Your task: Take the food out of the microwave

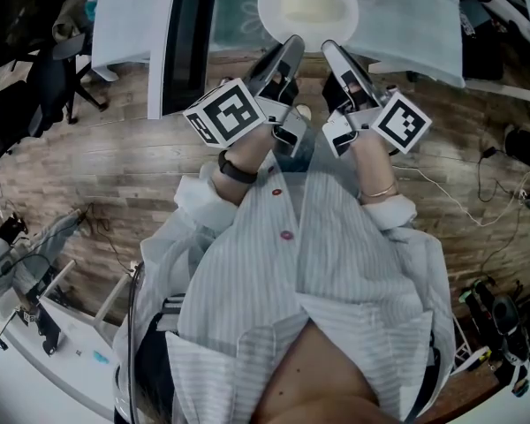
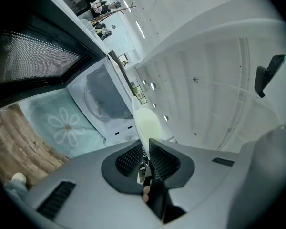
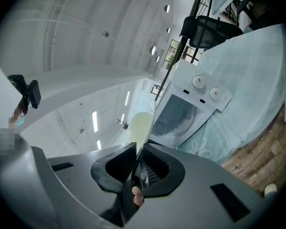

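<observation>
A white plate with pale yellow food on it is held at the top middle of the head view, over the teal-clothed table. My left gripper is shut on the plate's near-left rim and my right gripper is shut on its near-right rim. In the left gripper view the plate shows edge-on between the ribbed pads of that gripper. The right gripper view has the plate pinched the same way by the right gripper. The white microwave stands behind the plate, its cavity open.
The microwave's dark door hangs open at the left of the plate, its mesh close to my left gripper. A flower-print cloth covers the table. Wooden floor, cables and a chair lie around me.
</observation>
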{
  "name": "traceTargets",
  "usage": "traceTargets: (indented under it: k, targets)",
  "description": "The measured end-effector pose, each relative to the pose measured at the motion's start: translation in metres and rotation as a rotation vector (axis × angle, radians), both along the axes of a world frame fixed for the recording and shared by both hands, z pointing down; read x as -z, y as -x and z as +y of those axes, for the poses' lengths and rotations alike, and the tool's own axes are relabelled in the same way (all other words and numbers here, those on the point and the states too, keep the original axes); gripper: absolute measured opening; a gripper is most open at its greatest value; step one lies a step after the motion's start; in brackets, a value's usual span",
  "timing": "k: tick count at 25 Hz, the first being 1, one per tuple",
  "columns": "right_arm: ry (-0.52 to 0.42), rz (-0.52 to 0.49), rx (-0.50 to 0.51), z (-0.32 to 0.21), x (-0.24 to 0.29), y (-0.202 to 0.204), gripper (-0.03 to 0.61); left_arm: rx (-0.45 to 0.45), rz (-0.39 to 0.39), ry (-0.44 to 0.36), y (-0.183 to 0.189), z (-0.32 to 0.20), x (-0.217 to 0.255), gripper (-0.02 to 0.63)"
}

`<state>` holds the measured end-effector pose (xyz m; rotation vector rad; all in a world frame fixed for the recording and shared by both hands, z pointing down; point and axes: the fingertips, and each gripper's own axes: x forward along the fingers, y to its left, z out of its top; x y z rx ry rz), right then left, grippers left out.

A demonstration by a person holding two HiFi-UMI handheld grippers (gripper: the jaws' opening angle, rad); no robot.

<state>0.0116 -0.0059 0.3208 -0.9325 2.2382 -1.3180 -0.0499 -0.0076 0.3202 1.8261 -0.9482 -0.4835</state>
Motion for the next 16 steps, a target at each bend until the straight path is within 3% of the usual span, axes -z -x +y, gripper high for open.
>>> traceTargets:
  k: [16]
  targets:
    - [0.003, -0.003, 0.008, -0.007, 0.0, -0.012, 0.066, 0.012, 0.008, 0.001, -0.011, -0.007, 0.0, 0.052]
